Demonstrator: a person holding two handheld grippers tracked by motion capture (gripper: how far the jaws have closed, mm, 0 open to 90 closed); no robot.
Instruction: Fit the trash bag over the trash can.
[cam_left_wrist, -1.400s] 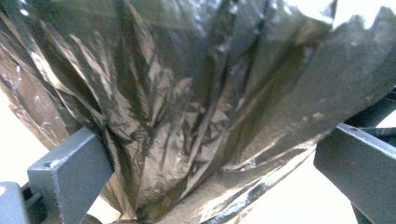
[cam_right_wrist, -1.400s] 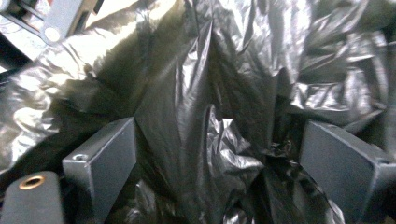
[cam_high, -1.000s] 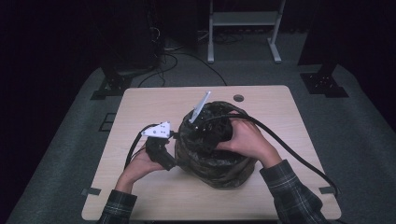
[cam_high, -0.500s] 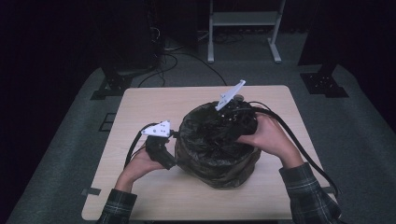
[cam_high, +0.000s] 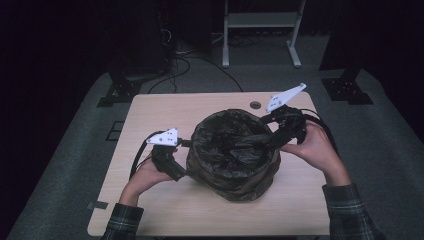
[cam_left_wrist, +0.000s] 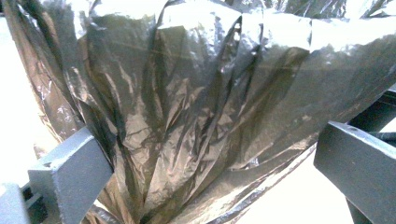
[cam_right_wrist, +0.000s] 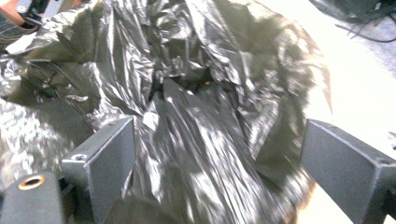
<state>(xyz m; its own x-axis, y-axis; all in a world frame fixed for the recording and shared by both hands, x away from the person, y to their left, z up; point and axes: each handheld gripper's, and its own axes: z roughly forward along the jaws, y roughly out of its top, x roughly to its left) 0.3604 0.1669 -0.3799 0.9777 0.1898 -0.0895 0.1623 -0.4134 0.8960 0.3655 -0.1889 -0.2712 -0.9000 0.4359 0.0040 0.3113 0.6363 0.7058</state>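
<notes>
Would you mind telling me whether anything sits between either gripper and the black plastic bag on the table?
Nothing visible does. The left gripper is right at the side of the black plastic bag, and the right gripper reaches over its rim, film between both pairs of open jaws.

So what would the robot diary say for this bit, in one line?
left gripper: open, at bag's left side | right gripper: open, over right rim | black bin bag: standing open on table

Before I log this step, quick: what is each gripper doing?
Left gripper: open, jaws wide apart against the side of the black bag.
Right gripper: open, jaws spread over the bag's rim.
</notes>
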